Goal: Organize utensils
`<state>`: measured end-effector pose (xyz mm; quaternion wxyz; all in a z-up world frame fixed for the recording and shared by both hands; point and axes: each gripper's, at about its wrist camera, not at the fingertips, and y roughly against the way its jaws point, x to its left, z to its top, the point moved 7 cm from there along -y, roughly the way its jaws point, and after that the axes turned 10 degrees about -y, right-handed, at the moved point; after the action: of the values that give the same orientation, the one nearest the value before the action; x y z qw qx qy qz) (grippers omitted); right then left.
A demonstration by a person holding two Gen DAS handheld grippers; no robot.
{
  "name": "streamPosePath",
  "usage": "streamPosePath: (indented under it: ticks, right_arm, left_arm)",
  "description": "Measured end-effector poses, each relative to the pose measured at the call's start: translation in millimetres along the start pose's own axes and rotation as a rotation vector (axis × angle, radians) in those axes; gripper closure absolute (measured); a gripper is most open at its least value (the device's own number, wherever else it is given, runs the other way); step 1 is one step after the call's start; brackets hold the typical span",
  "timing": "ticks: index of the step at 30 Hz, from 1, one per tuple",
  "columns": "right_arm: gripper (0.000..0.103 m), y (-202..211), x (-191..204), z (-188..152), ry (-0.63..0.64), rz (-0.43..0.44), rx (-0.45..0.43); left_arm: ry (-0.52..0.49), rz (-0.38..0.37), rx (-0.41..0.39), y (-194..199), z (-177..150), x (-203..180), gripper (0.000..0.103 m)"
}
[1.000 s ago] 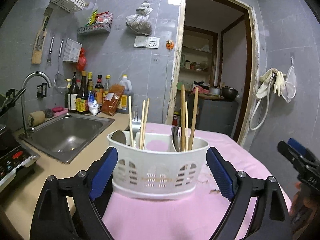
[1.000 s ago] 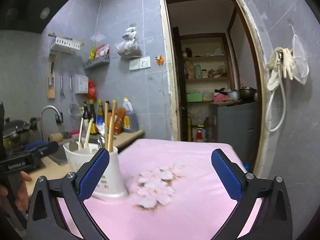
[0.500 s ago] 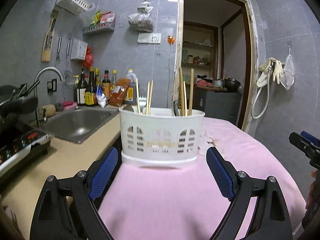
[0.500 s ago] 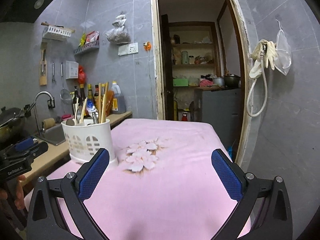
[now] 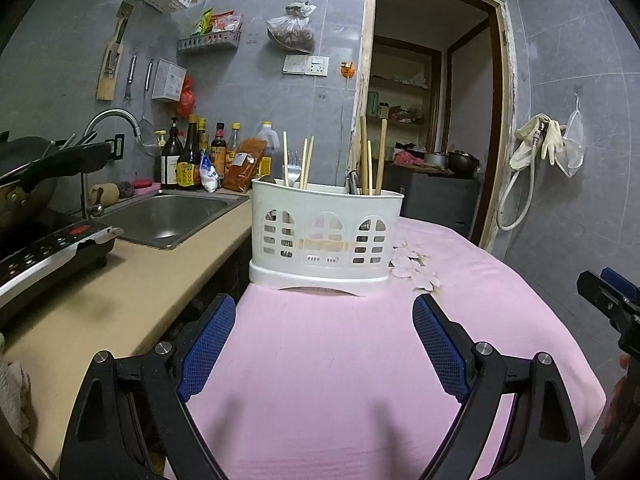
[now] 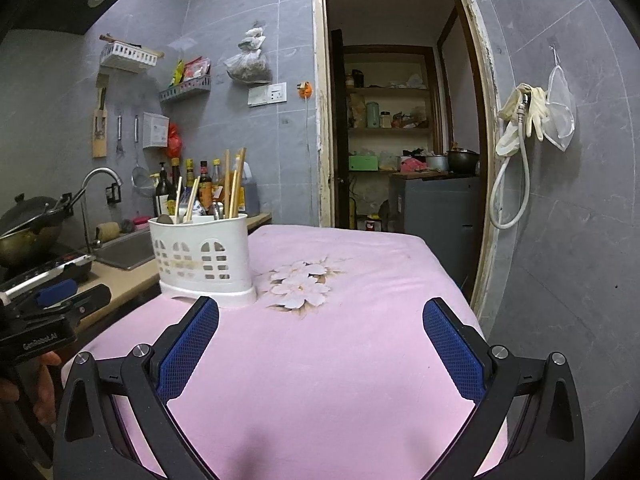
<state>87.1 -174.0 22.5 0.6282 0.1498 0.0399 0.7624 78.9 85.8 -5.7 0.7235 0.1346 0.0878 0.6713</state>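
Observation:
A white plastic utensil caddy (image 5: 326, 236) stands on the pink tablecloth (image 5: 340, 360), near its left edge. Wooden chopsticks (image 5: 372, 156), a fork (image 5: 293, 168) and spoons stick up out of it. My left gripper (image 5: 324, 340) is open and holds nothing, a short way in front of the caddy. The right wrist view has the same caddy (image 6: 204, 256) at the left, with my right gripper (image 6: 320, 344) open and holding nothing over the cloth, to the right of the caddy. The left gripper's body (image 6: 52, 312) shows at the far left there.
A beige counter (image 5: 120, 300) with a steel sink (image 5: 172, 216), a faucet, sauce bottles (image 5: 192, 160) and an induction cooker (image 5: 48, 252) with a wok runs along the left. An open doorway (image 5: 432, 140) is behind the table. A hose and gloves (image 5: 536, 148) hang on the right wall.
Both grippers have drawn back from the caddy and dropped lower, so it looks smaller and farther off. Both stay open. The caddy and its utensils have not moved.

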Motion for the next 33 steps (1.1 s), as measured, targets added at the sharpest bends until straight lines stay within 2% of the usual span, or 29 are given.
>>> streamPosePath:
  ticks: [13,33]
  right_arm:
    - [0.000,10,7,-5,-0.019,0.029,-0.052]
    - [0.000,8,3,-7,-0.031,0.024,-0.053]
  left_arm:
    - [0.018,0.003,-0.046,14,4,4,0.016]
    - [0.000,0.016,-0.045,12,6,2,0.016]
